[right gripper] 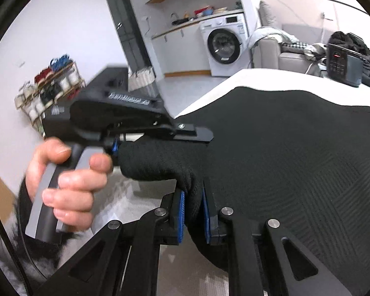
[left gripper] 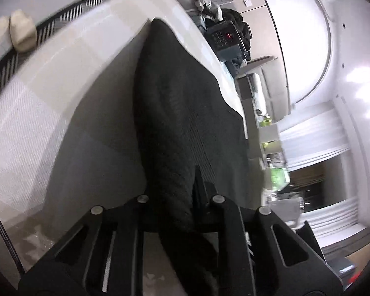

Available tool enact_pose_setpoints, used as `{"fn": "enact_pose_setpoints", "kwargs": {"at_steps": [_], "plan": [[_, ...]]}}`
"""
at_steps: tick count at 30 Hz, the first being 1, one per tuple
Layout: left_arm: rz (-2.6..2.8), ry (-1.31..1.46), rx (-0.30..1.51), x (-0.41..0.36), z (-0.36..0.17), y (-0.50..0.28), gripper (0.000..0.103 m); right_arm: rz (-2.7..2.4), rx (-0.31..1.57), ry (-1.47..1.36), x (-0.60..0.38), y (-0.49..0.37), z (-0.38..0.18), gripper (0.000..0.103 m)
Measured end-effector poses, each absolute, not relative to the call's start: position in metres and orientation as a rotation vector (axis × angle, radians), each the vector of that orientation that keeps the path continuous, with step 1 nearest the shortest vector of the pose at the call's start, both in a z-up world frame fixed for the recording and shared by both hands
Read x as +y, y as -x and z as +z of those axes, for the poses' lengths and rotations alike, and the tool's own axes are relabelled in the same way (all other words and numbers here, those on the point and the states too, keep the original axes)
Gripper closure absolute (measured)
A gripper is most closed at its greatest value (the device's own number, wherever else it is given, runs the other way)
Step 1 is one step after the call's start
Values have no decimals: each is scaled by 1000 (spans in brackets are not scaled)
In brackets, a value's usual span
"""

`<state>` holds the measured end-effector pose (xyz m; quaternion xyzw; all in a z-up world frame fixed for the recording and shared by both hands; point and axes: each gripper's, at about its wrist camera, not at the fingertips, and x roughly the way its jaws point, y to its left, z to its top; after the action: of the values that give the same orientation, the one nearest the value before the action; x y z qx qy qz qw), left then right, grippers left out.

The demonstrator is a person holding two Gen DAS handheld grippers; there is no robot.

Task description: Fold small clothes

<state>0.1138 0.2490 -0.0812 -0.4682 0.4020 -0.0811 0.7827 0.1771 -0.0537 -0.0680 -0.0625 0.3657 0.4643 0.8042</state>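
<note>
Over the table (right gripper: 204, 93) — both tools pinch one black garment (right gripper: 296, 148).

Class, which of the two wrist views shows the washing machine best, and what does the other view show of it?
The right wrist view: the washing machine stands in plain sight in the kitchen corner, its round door facing the camera. The left wrist view shows nothing of it; the black garment and table fill that picture.
</note>
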Motion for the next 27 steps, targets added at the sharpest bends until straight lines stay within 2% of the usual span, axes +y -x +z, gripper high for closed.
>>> {"fn": "enact_pose_setpoints", "kwargs": {"at_steps": [3, 4, 5, 6, 7, 10, 12, 18, 21, 27], "plan": [[-149, 956, 867, 243, -68, -120, 91, 1006, 804, 181, -46, -175, -72, 78], [-143, 946, 866, 244, -65, -120, 91, 1001, 792, 179, -45, -176, -72, 63], [-139, 939, 865, 242, -61, -123, 92, 990, 782, 180, -45, -176, -72, 53], [-138, 934, 865, 241, -57, -124, 92, 969, 762, 186, -44, -175, -72, 52], [-130, 917, 864, 238, -51, -126, 92, 958, 743, 195, -44, -175, -71, 53], [-132, 854, 856, 226, -31, -136, 92, 938, 729, 174, -47, -177, -69, 82], [-147, 796, 847, 211, -12, -146, 92, 942, 709, 119, -55, -180, -63, 86], [-248, 578, 861, 141, 51, -188, 92, 906, 608, -175, -121, -200, -35, 87], [-329, 418, 892, 69, 79, -225, 92, 824, 550, -299, -169, -211, -26, 87], [-538, 237, 982, -86, 77, -278, 90, 567, 488, -527, -288, -221, -30, 87]]}}
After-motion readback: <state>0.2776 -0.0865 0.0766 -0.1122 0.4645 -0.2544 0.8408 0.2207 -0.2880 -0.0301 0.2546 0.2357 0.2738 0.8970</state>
